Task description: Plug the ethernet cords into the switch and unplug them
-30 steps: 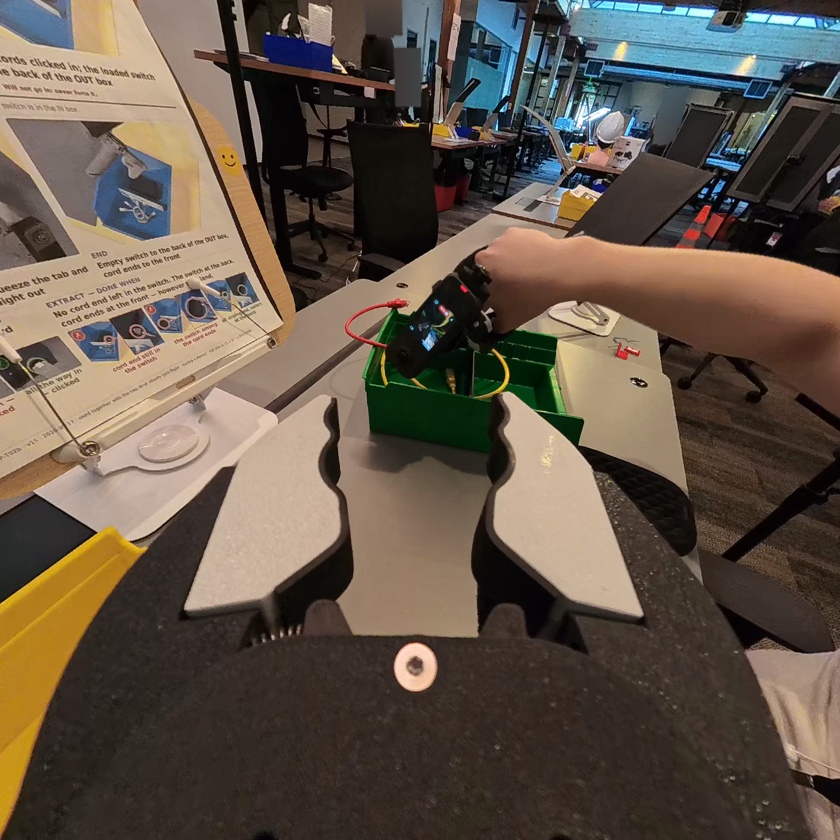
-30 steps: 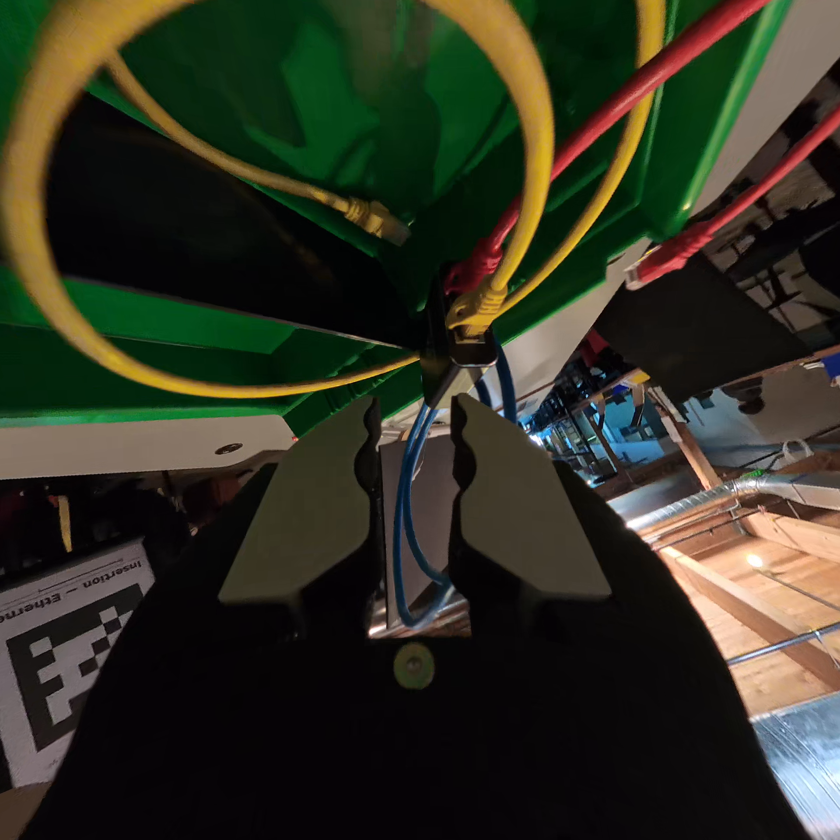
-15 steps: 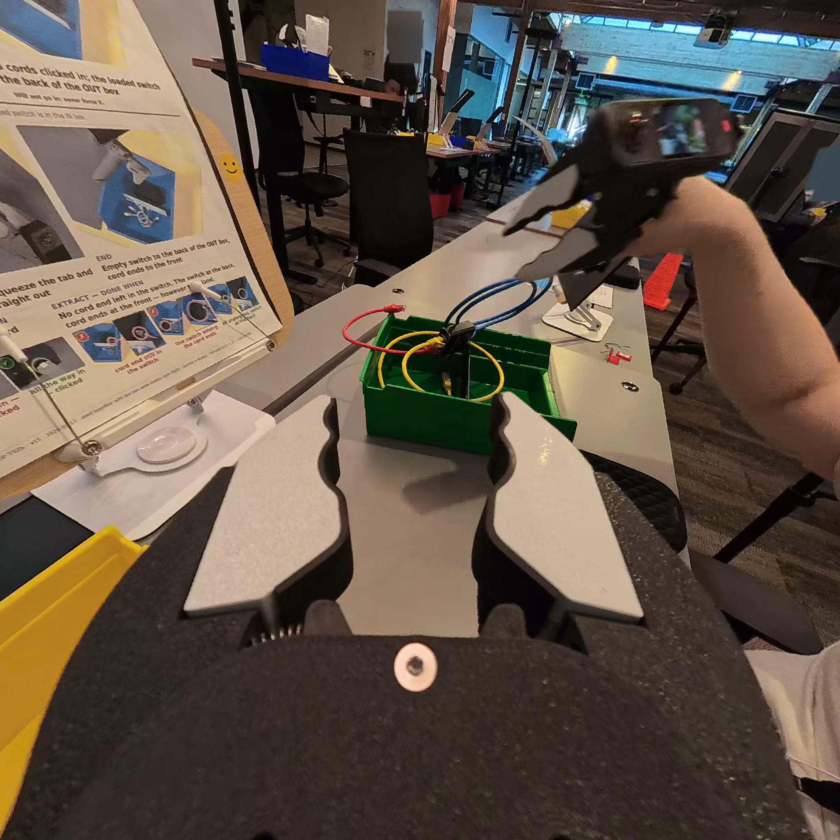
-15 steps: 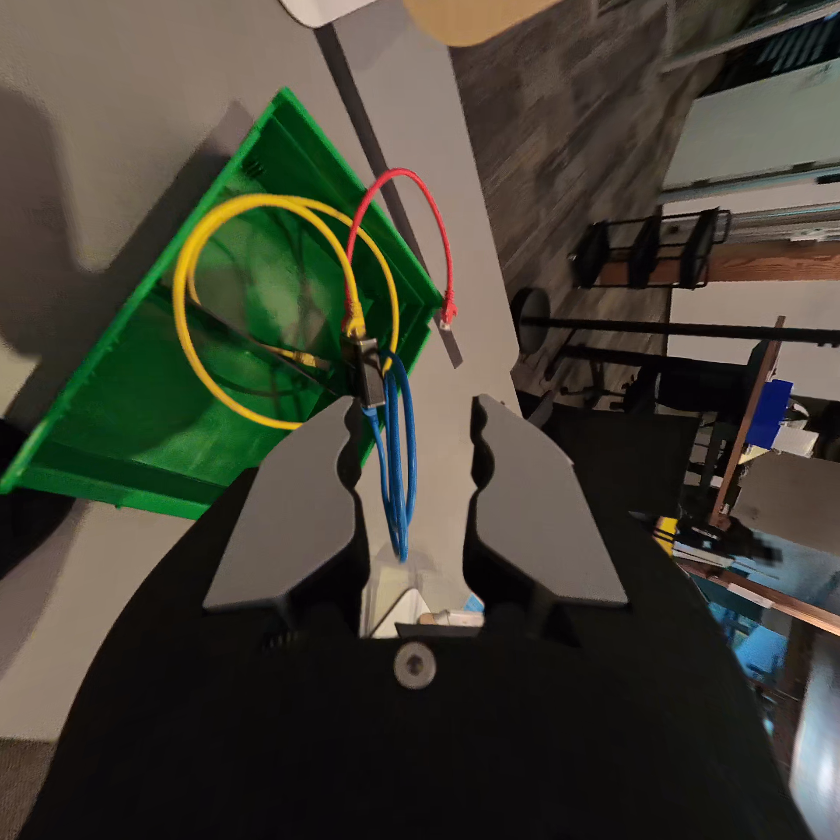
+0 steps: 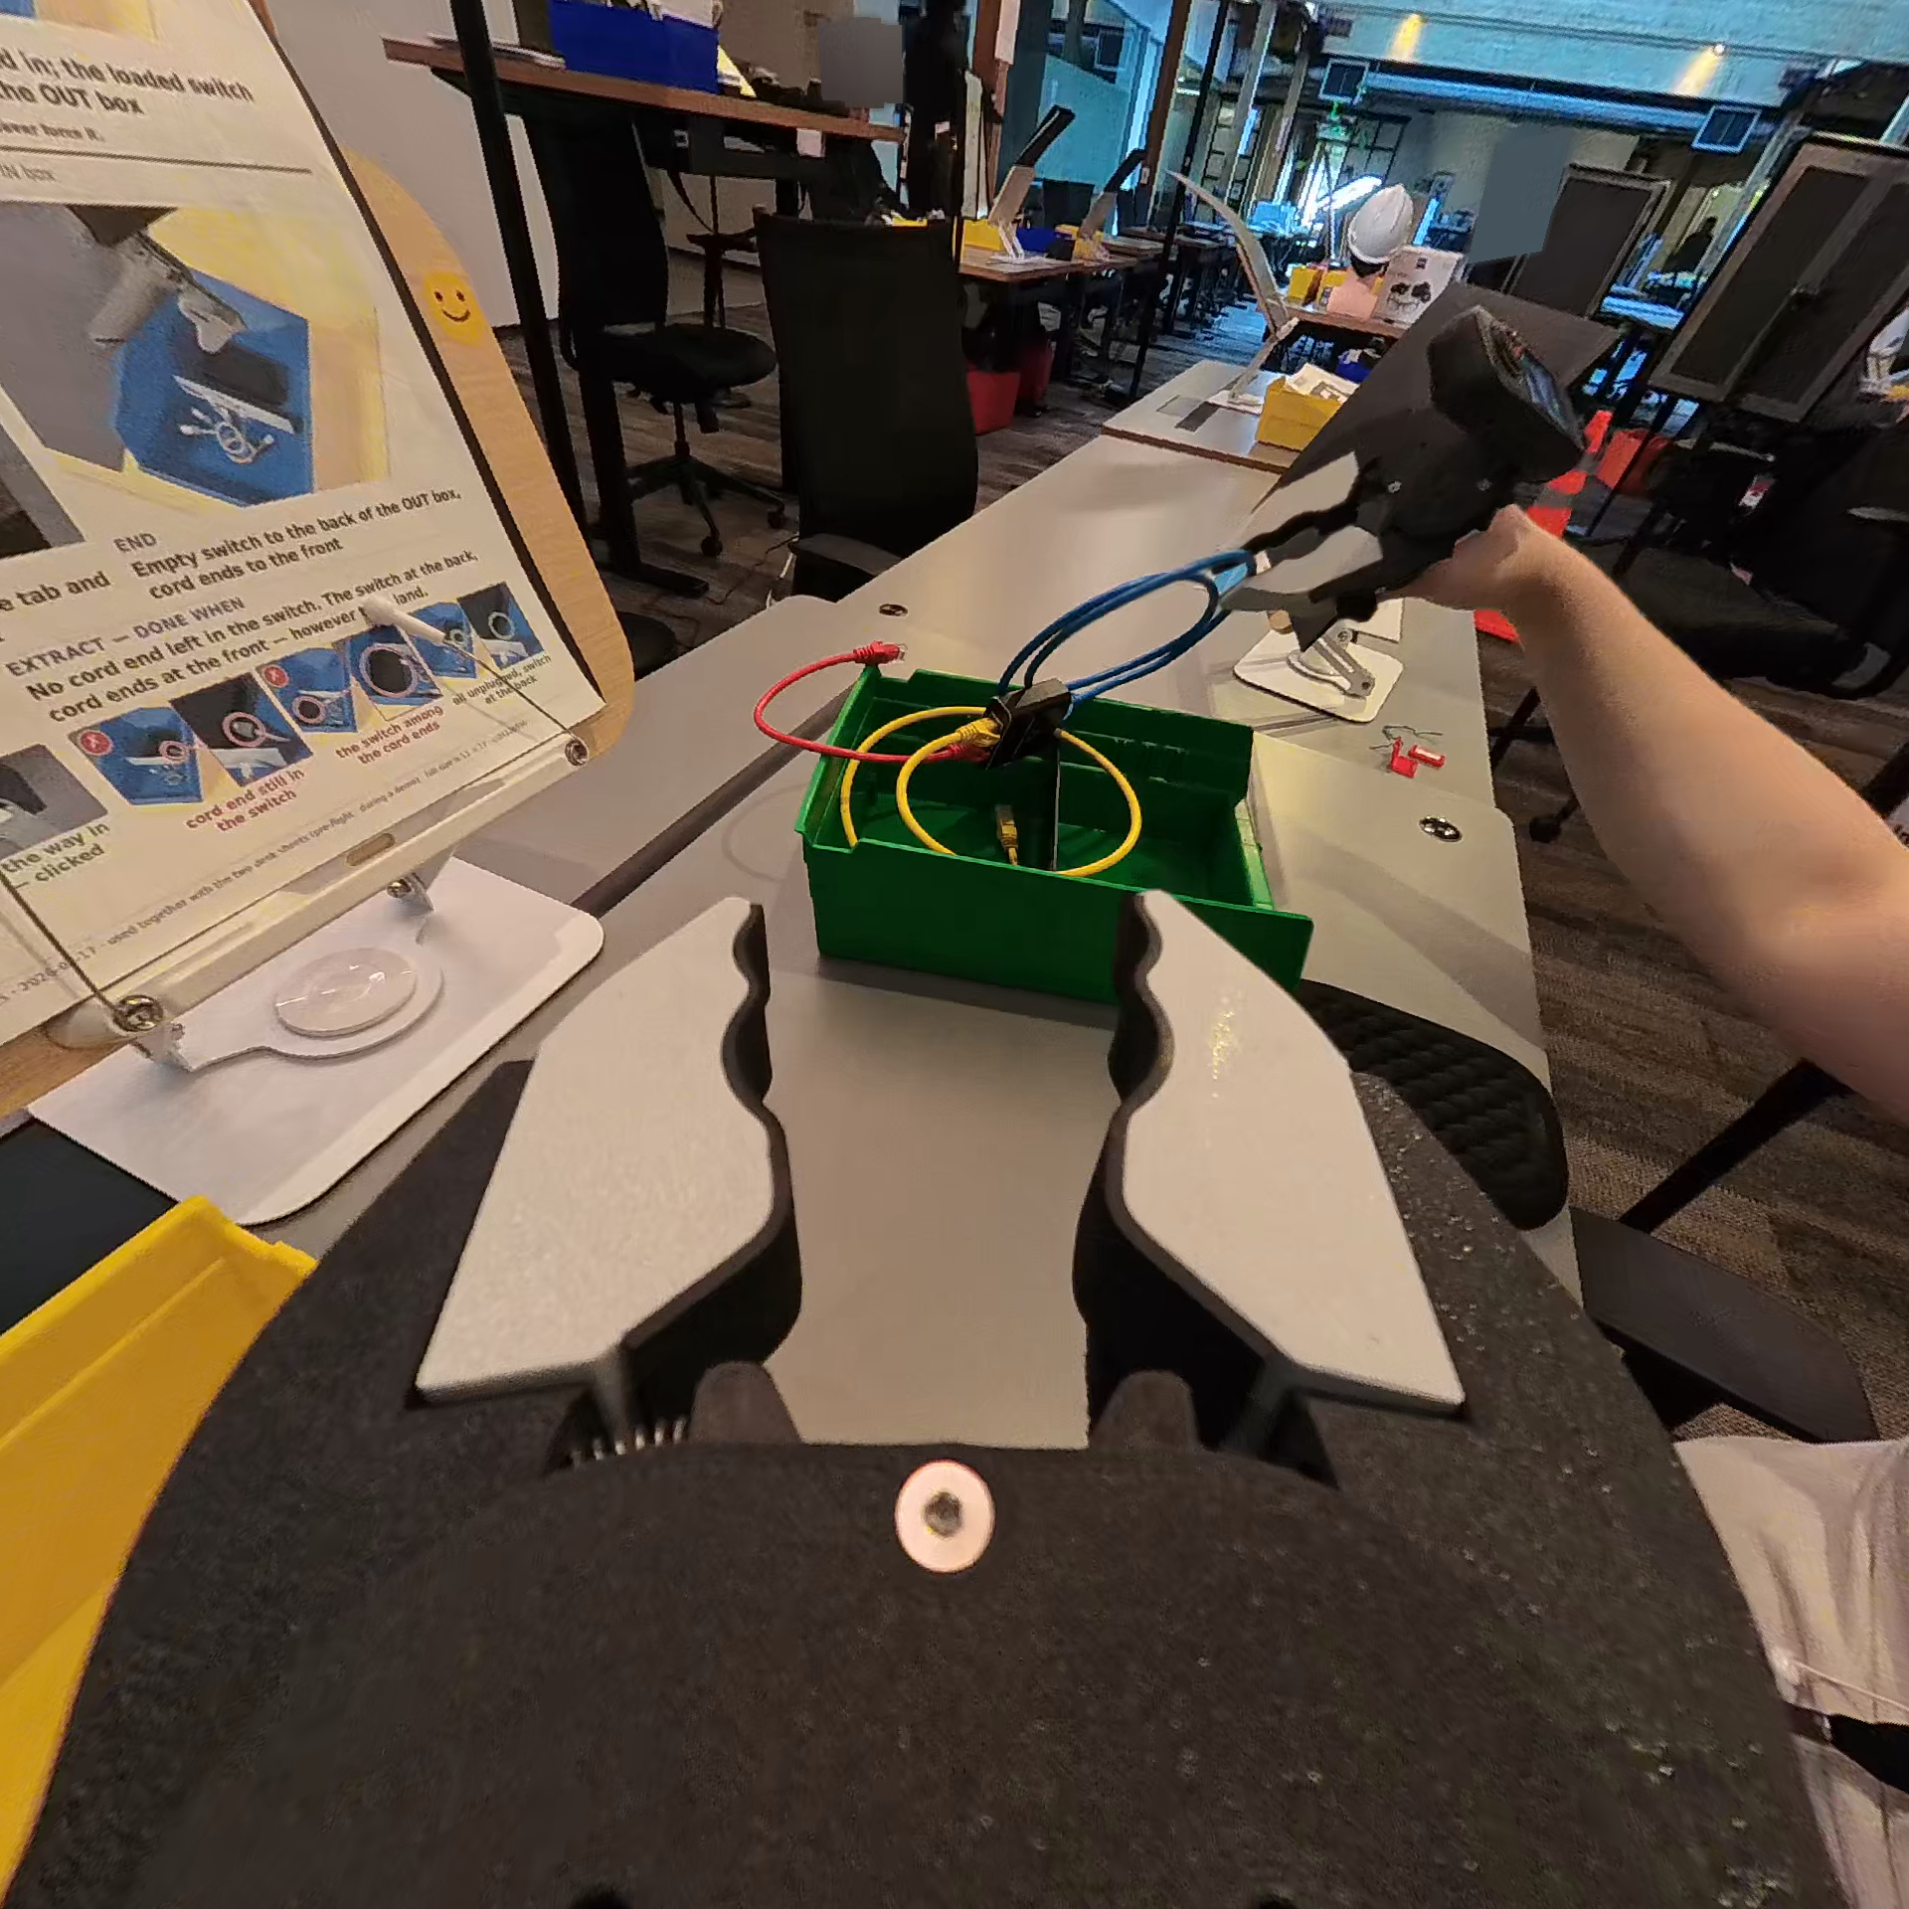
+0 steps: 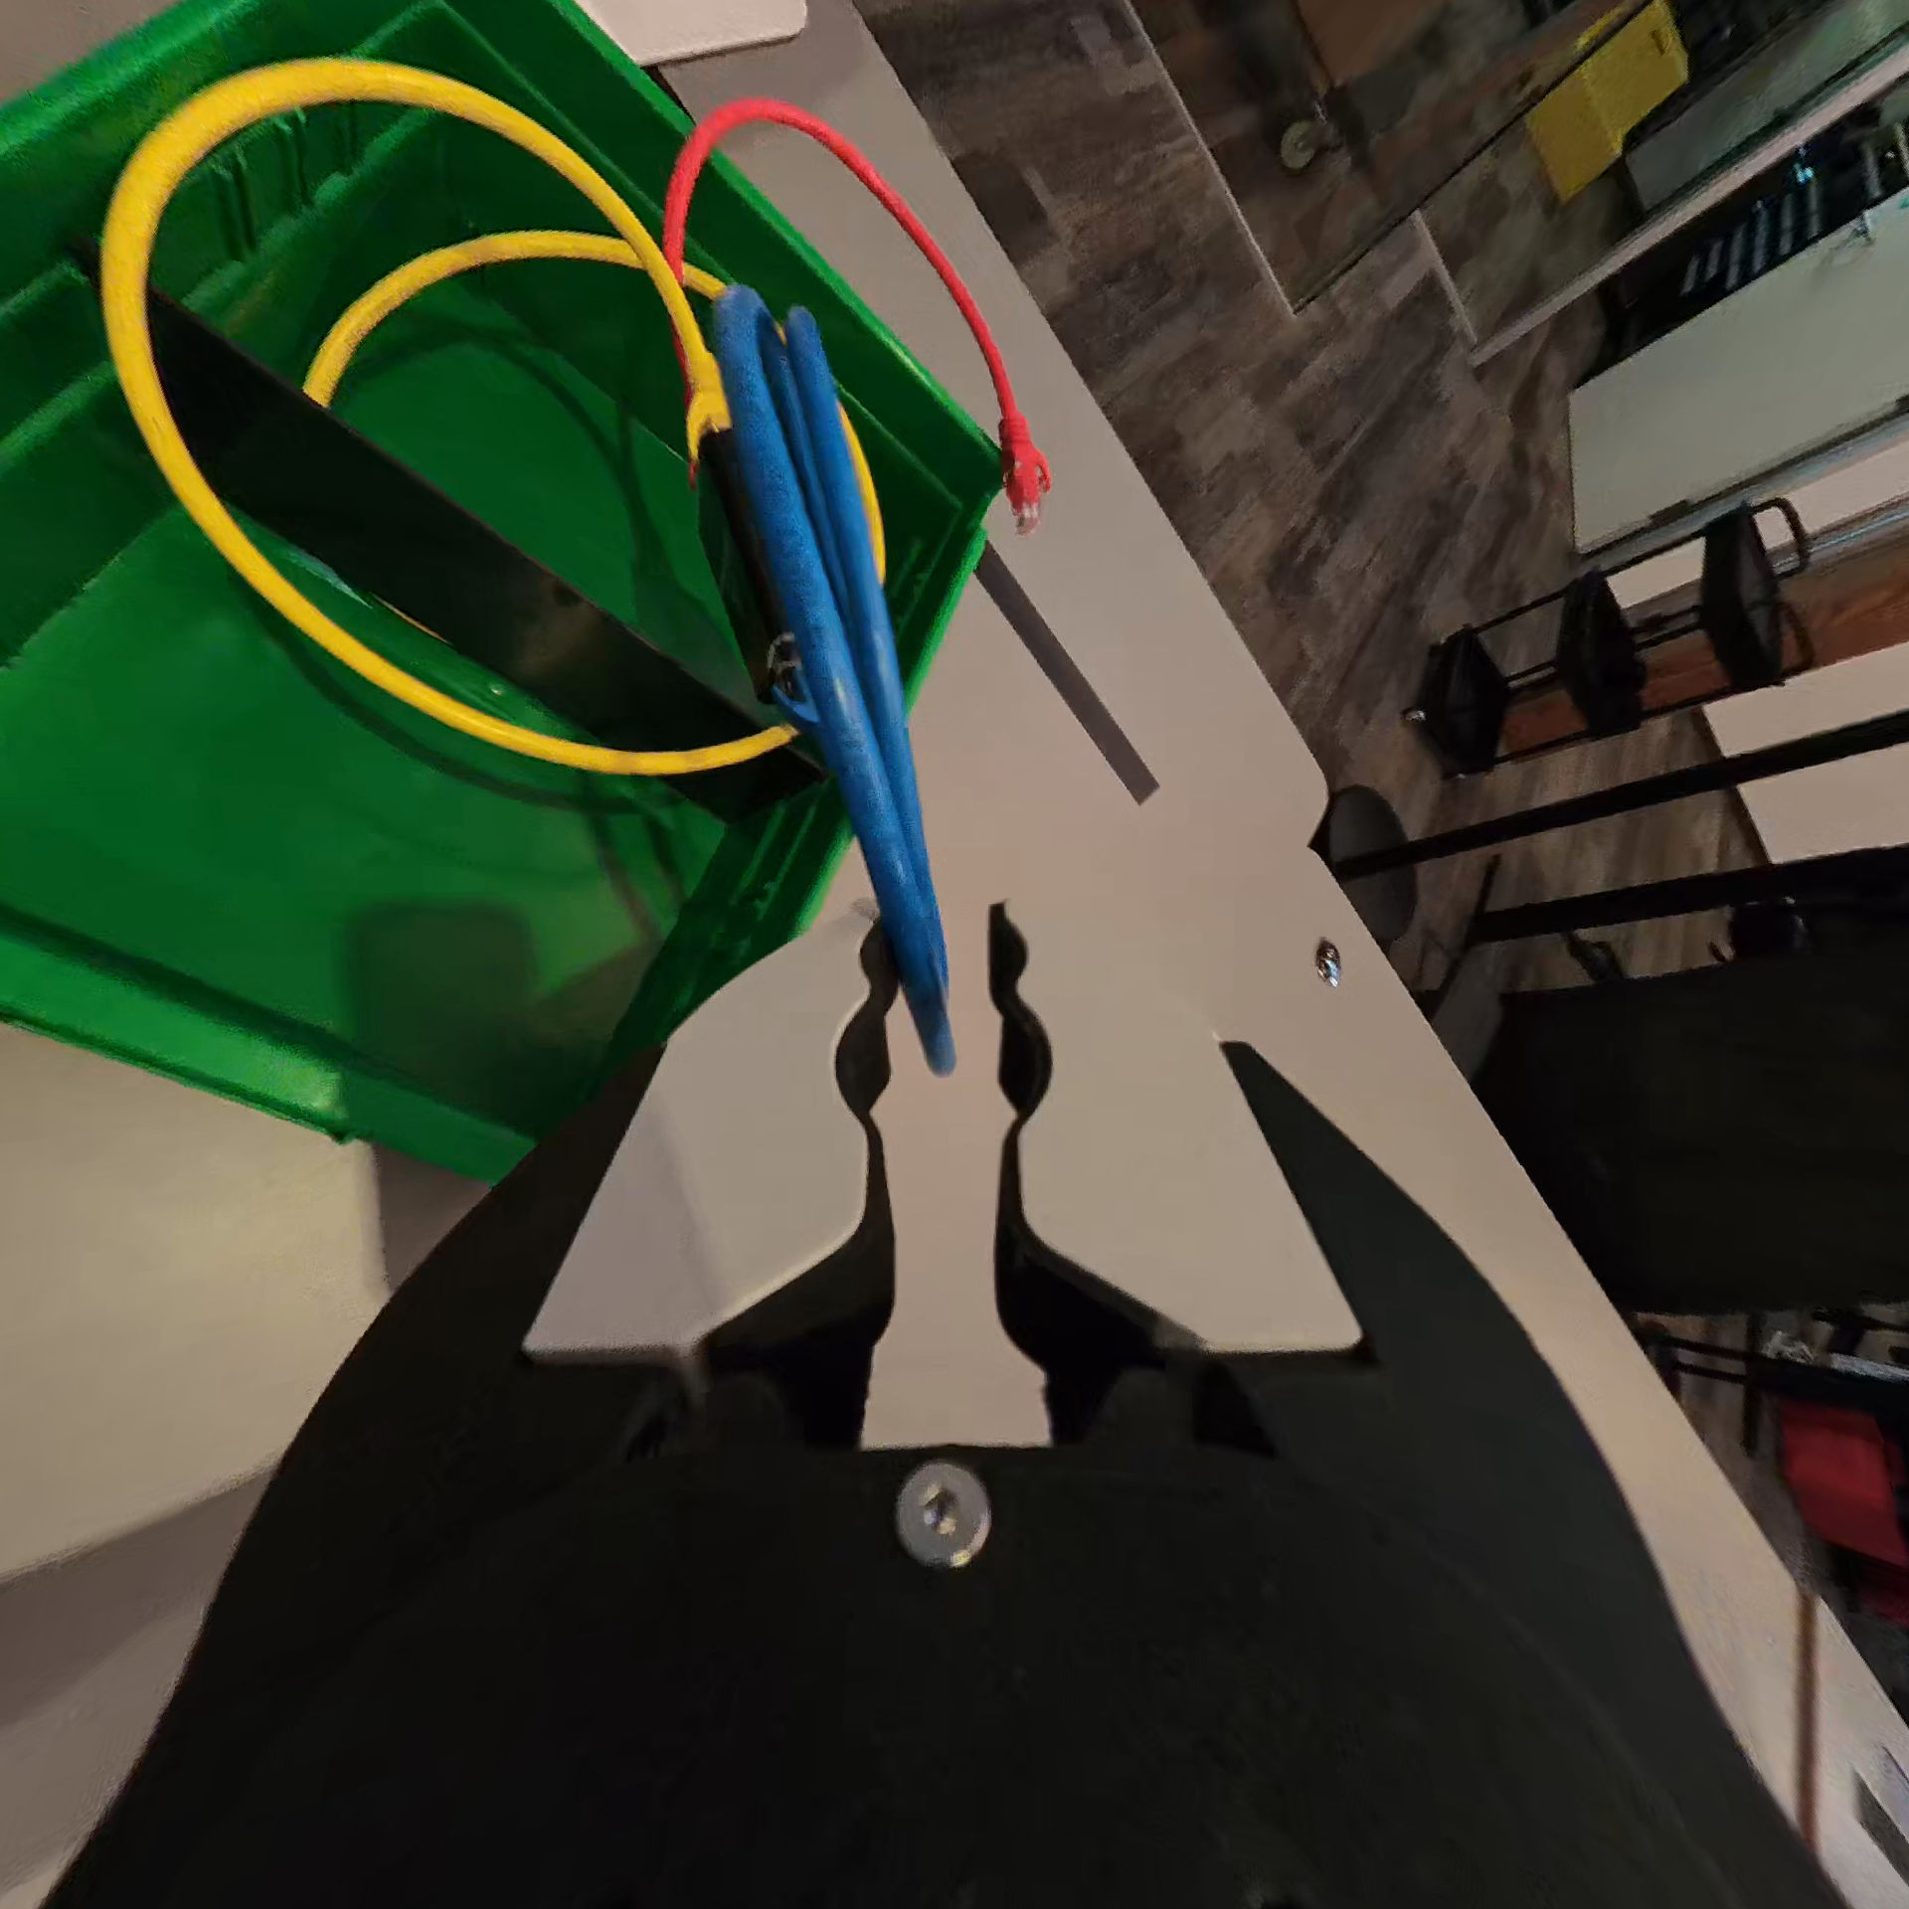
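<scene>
Looped blue cords (image 6: 878,723), glossy green bin (image 6: 207,930)

Beyond the fingers runs a long grey bench (image 5: 1116,517), its far end meeting more desks (image 5: 1043,271) in an open workshop hall. Black office chairs (image 5: 868,372) stand up and left of the fingers on a dark patterned floor (image 5: 1653,1033). Ceiling lamps (image 5: 1405,31) glow high to the right, over black panels (image 5: 1777,269).
</scene>
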A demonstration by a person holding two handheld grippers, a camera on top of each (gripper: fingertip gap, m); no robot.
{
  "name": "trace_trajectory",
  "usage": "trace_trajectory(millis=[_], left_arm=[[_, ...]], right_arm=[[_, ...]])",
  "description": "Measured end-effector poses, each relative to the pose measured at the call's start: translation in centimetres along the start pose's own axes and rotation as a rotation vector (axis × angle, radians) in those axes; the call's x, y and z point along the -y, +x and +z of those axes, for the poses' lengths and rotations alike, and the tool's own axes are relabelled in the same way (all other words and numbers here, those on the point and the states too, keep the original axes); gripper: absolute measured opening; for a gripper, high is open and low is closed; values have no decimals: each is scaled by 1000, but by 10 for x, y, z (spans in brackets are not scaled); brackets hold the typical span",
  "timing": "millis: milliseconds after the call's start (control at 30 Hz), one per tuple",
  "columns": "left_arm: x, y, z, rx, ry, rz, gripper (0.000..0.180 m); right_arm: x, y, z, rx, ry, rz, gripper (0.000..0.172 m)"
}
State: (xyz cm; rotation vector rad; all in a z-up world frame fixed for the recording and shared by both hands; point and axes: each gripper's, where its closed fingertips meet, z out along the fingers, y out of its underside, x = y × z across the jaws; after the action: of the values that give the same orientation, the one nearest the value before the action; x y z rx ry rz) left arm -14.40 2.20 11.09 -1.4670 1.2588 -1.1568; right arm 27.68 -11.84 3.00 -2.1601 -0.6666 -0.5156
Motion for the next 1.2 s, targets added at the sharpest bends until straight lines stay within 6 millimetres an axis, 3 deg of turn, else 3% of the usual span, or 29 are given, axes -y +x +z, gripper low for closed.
trace_trajectory(millis=[67, 200, 467, 767, 933, 1067, 1200], left_arm=[[-2, -1, 1, 4, -9, 0, 64], [-4, -2, 2, 8, -15, -2, 64], [-5, -3, 4, 6, -21, -3, 63], [-5, 3, 10, -15, -24, 14, 64], [-6, 7, 17, -29, -34, 19, 64], [-5, 10, 21, -56, -20, 6, 64], [11, 29, 16, -203, 69, -82, 63]], right_arm=[[8, 0, 4, 16, 22, -4, 7], [40, -5, 7, 56, 71, -46, 7], [84, -28, 37, 124, -207, -356, 7], [97, -35, 98, 206, -553, -414, 7], [96, -49, 130, 282, -640, -359, 8], [89, -66, 140, 359, -673, -299, 14], [86, -72, 138, 374, -657, -264, 20]])
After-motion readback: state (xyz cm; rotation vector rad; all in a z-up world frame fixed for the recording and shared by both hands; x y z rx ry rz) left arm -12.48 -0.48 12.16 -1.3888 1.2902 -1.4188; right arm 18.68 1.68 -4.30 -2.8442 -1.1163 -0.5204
